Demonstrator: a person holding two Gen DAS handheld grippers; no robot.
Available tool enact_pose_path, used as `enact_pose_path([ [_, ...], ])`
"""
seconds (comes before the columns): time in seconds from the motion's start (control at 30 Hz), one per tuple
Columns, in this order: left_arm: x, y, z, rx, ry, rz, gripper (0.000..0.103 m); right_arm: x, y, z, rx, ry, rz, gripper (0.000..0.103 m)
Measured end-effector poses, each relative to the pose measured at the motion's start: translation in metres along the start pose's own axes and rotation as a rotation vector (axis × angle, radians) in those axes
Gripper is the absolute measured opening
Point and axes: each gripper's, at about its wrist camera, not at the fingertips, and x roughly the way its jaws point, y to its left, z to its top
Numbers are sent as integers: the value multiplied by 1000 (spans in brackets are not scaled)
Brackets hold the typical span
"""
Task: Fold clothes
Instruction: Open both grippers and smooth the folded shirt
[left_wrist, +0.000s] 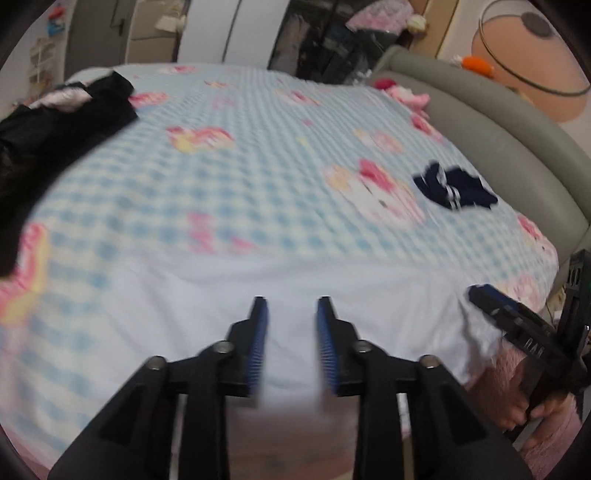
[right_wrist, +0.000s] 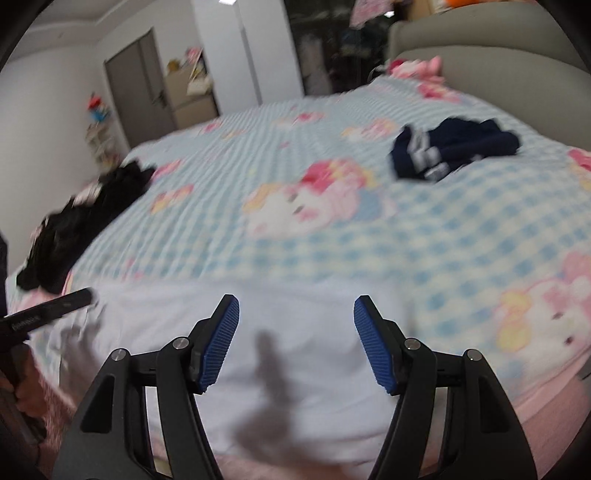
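Wide bed here, dressed in a blue-and-white checked sheet (left_wrist: 258, 155) printed with pink cartoon cats, and everything a touch smeared with motion blur. At the near edge lies the white garment (left_wrist: 295, 295), spread fairly flat across the sheet; the right wrist view shows it too (right_wrist: 295, 332), with a dark shadow falling on it.

The left gripper (left_wrist: 291, 301) hangs over that white cloth, blue-padded fingers a modest gap apart, nothing between them. The right gripper (right_wrist: 295, 299) is over the same cloth, fingers spread wide, also empty. Whether either tip touches the fabric is hard to judge in this blur.

Off to the left side of the bed, a heap of black clothing (left_wrist: 48, 129) with something pale pink mixed in. Toward the right, well apart from it, a crumpled navy garment (right_wrist: 450, 147) with white stripes.

A grey padded headboard (left_wrist: 498, 122) curves round the far right. Behind the bed: a grey door (right_wrist: 136, 85), white wall, a dark open wardrobe, and a round peach-coloured lamp (left_wrist: 528, 55).
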Motion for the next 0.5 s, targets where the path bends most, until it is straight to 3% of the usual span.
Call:
enact_pose_path([
  [0.07,3,-11,-6,22,-5,16,50,4,9,-14,-47,35,-16,66],
  [0.27,-7,2,-13,70,14,151,52,11,-8,-20,-50,101,-94,66],
  [0.33,-17,27,-15,-13,8,193,48,5,-18,-21,-30,103,-118,66],
  [0.37,-21,40,-17,-54,4,201,38,2,-23,-21,-21,104,-131,66],
  [0.43,-33,59,-18,-139,-16,142,38,-5,-33,-20,7,101,-155,66],
  [0.5,-45,52,-18,-135,-61,111,42,-10,-37,-20,40,87,-161,67],
])
